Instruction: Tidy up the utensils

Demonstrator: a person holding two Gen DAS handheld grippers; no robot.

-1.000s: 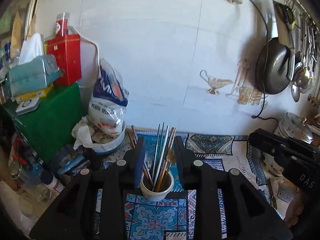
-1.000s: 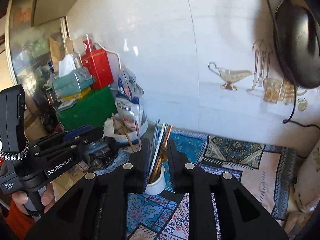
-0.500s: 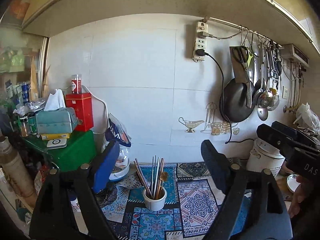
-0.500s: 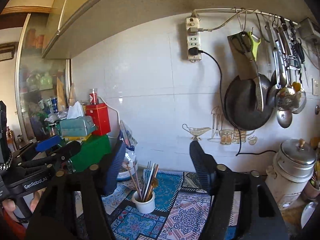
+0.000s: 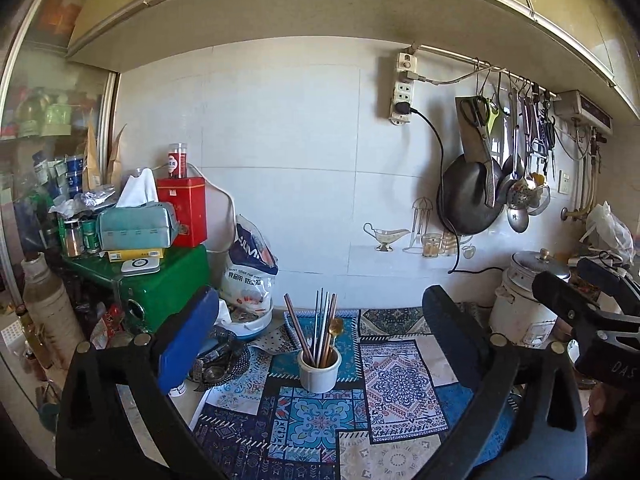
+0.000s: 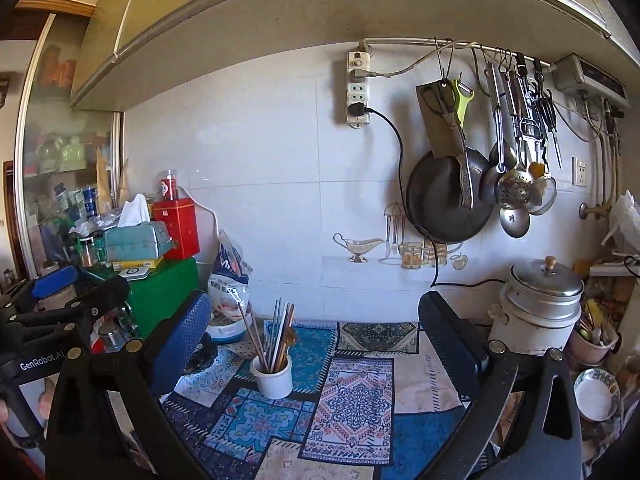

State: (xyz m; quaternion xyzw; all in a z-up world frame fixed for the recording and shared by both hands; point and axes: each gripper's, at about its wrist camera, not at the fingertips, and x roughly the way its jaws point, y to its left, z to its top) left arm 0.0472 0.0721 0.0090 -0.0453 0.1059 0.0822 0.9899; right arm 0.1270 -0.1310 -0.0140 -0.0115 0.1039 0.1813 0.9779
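A white cup [image 5: 319,374] stands upright on the patterned cloth [image 5: 394,384] and holds several chopsticks [image 5: 320,322] and a gold spoon. My left gripper [image 5: 320,300] hangs back from the cup, its jaws opening wide, with nothing between them. In the right wrist view the same cup [image 6: 272,380] with its chopsticks [image 6: 276,332] sits left of centre. My right gripper [image 6: 314,300] is also clear of it, its jaws opening and holding nothing. Each view catches the other gripper's black body at its outer edge.
A green box [image 5: 168,280] stacked with a red tin [image 5: 182,210] and a tissue box stands at the left, beside a printed bag [image 5: 248,268]. A lidded pot [image 6: 540,300] sits at the right. A black pan [image 6: 448,204], ladles and a power cable hang on the wall.
Both grippers drew back and up from the cup, which now looks smaller and farther off. Both pairs of jaws went from nearly shut around the chopsticks to wide apart.
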